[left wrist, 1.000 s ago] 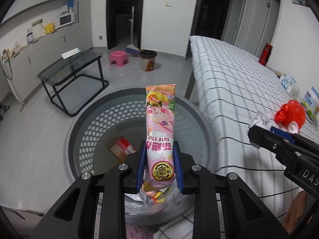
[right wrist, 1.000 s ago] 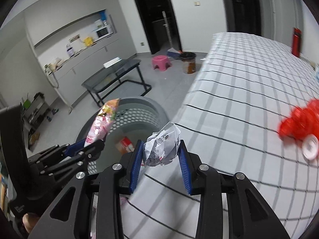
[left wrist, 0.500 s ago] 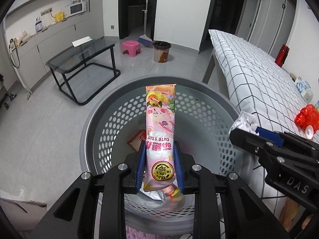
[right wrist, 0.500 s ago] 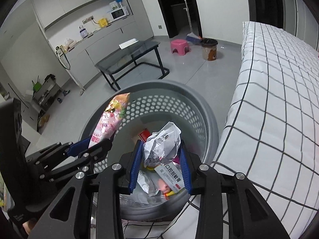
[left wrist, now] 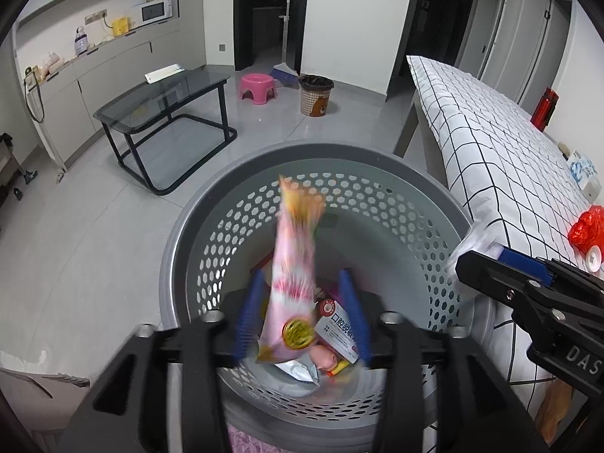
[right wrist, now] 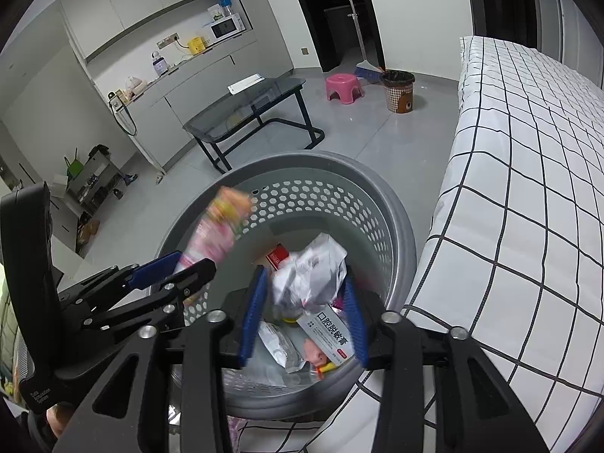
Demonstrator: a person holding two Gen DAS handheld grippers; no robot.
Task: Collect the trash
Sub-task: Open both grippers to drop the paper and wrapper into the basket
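Wrapper [left wrist: 296,268] upright (blurred), loose between spread left tool [left wrist: 302,315] pads, above basket [left wrist: 377,158].

Pink snack wrapper [left wrist: 294,283] loose between parted left claw [left wrist: 302,313] fingers, above grey basket [left wrist: 196,234].

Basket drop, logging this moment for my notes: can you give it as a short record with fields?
left gripper: open, blurred pink snack wrapper loose between fingers
right gripper: open, crumpled silver wrapper between fingers
grey perforated basket: below both grippers, already holds a small white box and other trash
checked bed: beside basket
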